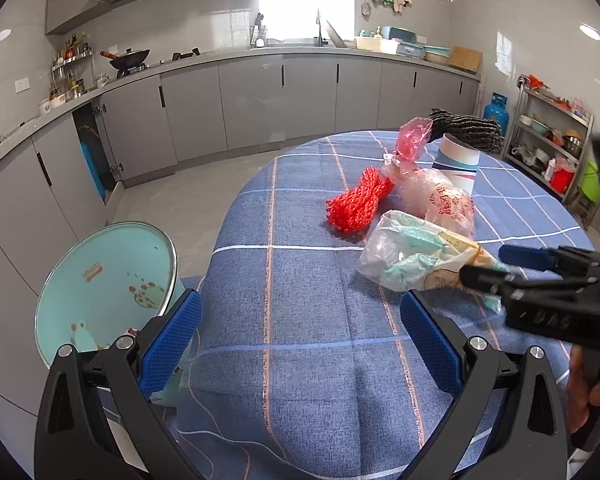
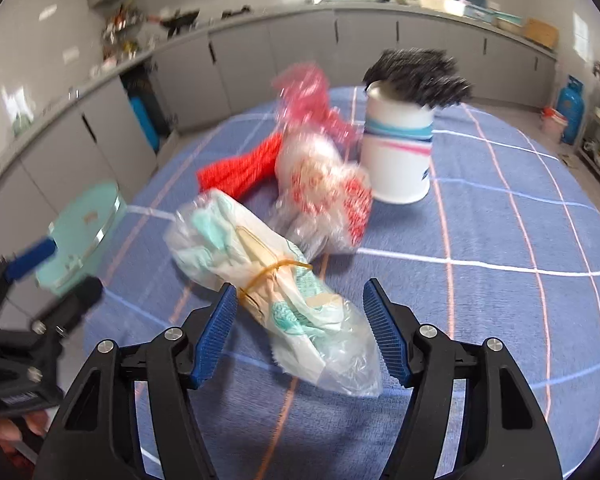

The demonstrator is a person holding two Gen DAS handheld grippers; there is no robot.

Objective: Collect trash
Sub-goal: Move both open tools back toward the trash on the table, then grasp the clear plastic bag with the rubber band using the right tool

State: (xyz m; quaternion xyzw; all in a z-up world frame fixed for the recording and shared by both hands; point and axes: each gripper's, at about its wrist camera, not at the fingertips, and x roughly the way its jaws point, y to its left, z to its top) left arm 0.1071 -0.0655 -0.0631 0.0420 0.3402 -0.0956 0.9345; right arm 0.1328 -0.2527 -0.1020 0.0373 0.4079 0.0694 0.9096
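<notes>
Right gripper (image 2: 300, 332): jaws spread, straddling the banded plastic packet (image 2: 276, 300); no pad presses it yet.
Grip advice: close near the rubber band (image 2: 274, 270), where the crinkly film is bunched and firm.
Left gripper (image 1: 300, 340): spread wide, holding nothing, over the checked tablecloth (image 1: 300, 280).
Farther trash: printed clear bag (image 2: 324, 196), red knitted netting (image 2: 236, 172), paper cup (image 2: 398, 152).
Bin: mint lidded bin (image 1: 104, 284) beside the table's edge.

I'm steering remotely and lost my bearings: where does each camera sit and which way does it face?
Left wrist: on the left gripper, looking down across the table toward the kitchen counter; its open fingers and the right gripper show.
Right wrist: on the right gripper, over the tied bag, fingers apart.
Shared: bag, red net, cup, teal bin.
</notes>
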